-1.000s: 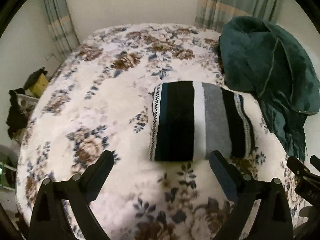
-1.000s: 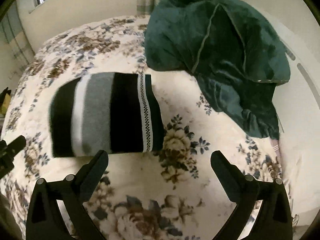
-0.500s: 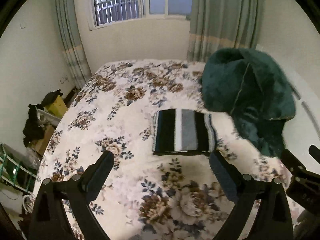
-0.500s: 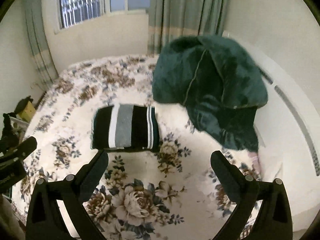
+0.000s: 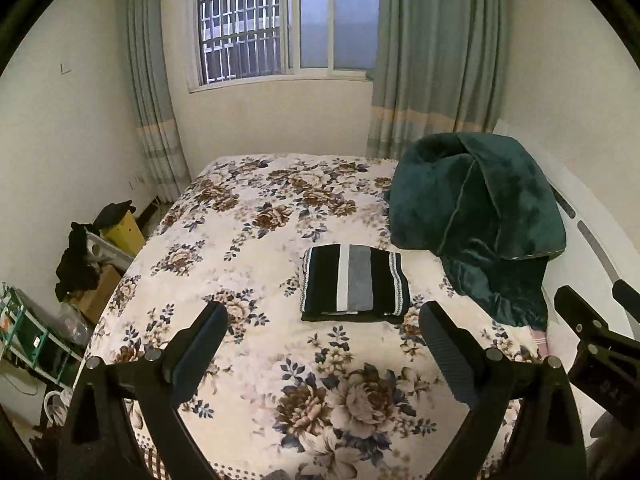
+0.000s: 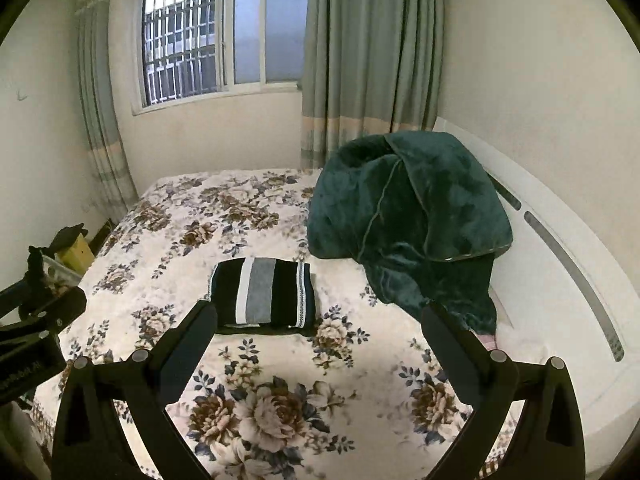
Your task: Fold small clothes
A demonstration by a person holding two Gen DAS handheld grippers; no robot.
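A folded striped garment [image 5: 354,284], black, white and grey, lies flat on the floral bedspread [image 5: 248,240] near the bed's middle. It also shows in the right wrist view [image 6: 266,298]. My left gripper [image 5: 322,330] is open and empty, held well back from the garment near the bed's front. My right gripper [image 6: 320,328] is open and empty too, also well back. The right gripper shows at the right edge of the left wrist view [image 5: 600,344], and the left gripper at the left edge of the right wrist view [image 6: 36,332].
A dark green blanket [image 5: 476,220] is heaped on the bed's right side against a white headboard [image 6: 560,264]. A window with curtains [image 5: 288,20] is behind the bed. Boxes, dark clothes and a rack [image 5: 80,264] crowd the floor left of the bed.
Both grippers have pulled far back and up from the folded garment, so the whole bed and room now show. The garment has not moved. Both stay open.
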